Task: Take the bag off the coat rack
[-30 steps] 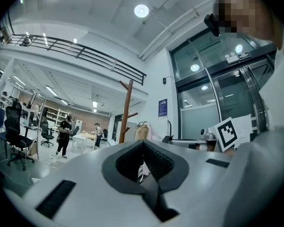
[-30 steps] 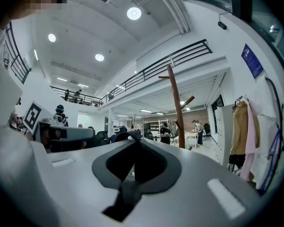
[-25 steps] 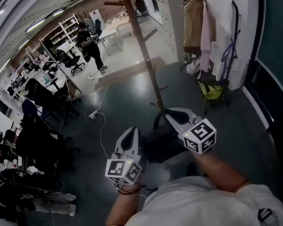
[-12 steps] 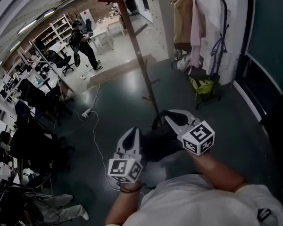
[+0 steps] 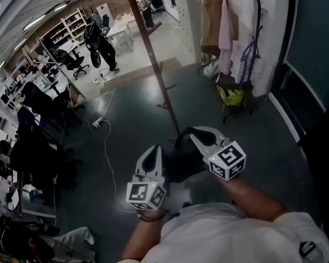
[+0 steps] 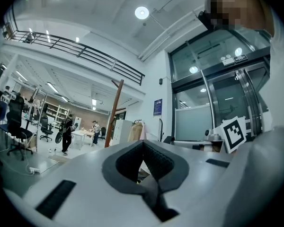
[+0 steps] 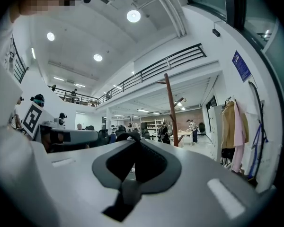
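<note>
The wooden coat rack point(image 5: 148, 48) rises from the dark floor ahead, its pole point(image 7: 171, 109) also in the right gripper view; its short pegs are bare. A black bag point(image 5: 178, 166) hangs low between my two grippers, in front of the rack's foot. My right gripper point(image 5: 193, 133) is shut, and the bag's black strap point(image 5: 179, 139) loops out at its tip; the same strap point(image 7: 127, 135) arcs just over the closed jaws. My left gripper point(image 5: 153, 150) is beside the bag, shut, with nothing between its pads point(image 6: 154, 157).
Coats point(image 5: 222, 21) hang on a wall rack at the back right, with a green bag point(image 5: 233, 97) below them. A person point(image 5: 101, 40) stands far back. Office chairs point(image 5: 41, 147) crowd the left, and a white cable point(image 5: 107, 155) runs across the floor.
The view has swung a little: the coat rack sits further up and left in the picture. Both grippers and the bag keep nearly the same places, both still shut.
</note>
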Tool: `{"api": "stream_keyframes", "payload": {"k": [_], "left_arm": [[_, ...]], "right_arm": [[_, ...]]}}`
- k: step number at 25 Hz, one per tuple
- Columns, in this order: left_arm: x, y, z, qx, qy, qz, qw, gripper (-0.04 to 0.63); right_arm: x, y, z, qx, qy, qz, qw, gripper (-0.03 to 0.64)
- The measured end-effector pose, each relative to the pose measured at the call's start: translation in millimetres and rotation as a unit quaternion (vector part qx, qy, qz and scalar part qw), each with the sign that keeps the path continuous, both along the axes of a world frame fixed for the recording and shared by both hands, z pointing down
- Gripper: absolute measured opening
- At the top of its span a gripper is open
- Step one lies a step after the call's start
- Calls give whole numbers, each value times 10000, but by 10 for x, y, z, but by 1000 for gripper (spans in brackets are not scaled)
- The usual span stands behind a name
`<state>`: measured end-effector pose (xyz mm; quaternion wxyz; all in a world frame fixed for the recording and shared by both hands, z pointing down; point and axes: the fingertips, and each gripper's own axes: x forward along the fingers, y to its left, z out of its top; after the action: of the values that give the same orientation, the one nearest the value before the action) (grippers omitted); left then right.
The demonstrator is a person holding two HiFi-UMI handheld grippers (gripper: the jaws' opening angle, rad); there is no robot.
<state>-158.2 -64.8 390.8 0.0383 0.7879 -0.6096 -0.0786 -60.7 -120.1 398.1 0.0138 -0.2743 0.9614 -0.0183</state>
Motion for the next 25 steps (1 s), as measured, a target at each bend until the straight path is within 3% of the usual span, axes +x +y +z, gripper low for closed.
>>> {"api": "stream_keyframes", "payload": {"k": [10, 25], "left_arm": [[542, 608, 195, -43, -13, -324, 9995, 6], [1053, 1360, 476, -131, -188, -368, 9991, 6]], "right_arm": [[607, 558, 267, -15, 123, -166, 9998, 25], [1128, 1353, 591, -266, 129, -130, 9995, 25]]}}
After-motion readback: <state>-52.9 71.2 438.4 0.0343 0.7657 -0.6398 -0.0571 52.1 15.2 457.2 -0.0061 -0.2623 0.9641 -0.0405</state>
